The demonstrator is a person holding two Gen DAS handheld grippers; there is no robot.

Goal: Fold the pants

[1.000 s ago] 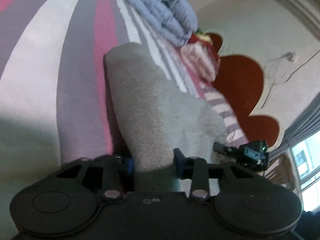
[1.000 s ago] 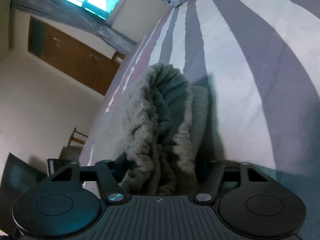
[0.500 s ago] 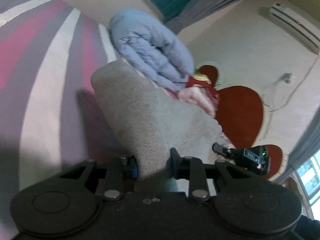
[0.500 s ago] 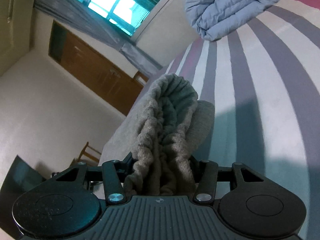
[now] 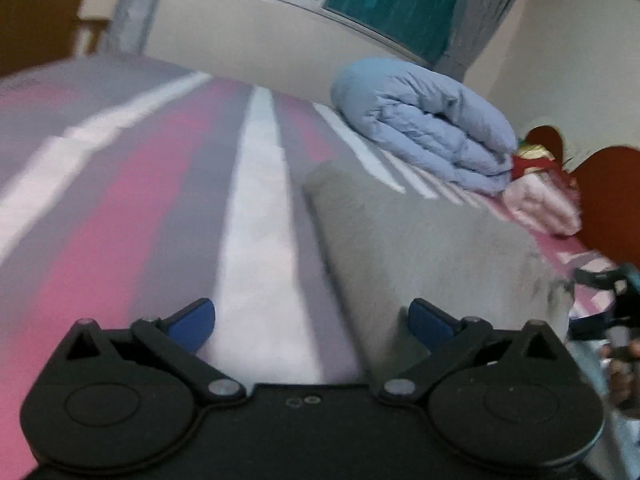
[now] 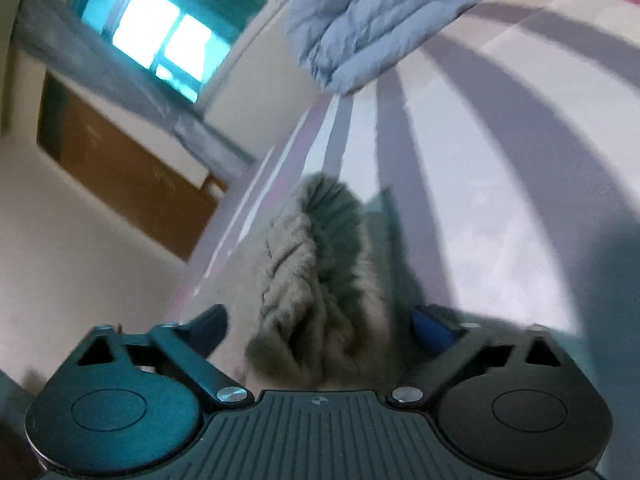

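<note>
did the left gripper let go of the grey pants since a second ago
Yes. The left gripper was clamped on the grey pants; now its jaws are opening, and the pants lie on the striped bedsheet, by its right finger.

Free room and obstacles on the striped bed (image 5: 256,216). The folded grey pants (image 5: 432,248) lie near the bed's edge; the sheet beside them, on the side away from that edge, is bare and passable. Beyond the pants, a rolled blue quilt (image 5: 424,120) and a pink bundle (image 5: 540,208) block the far end.

Pants (image 5: 432,240) on bed (image 5: 256,216), before quilt (image 5: 424,124)
</note>
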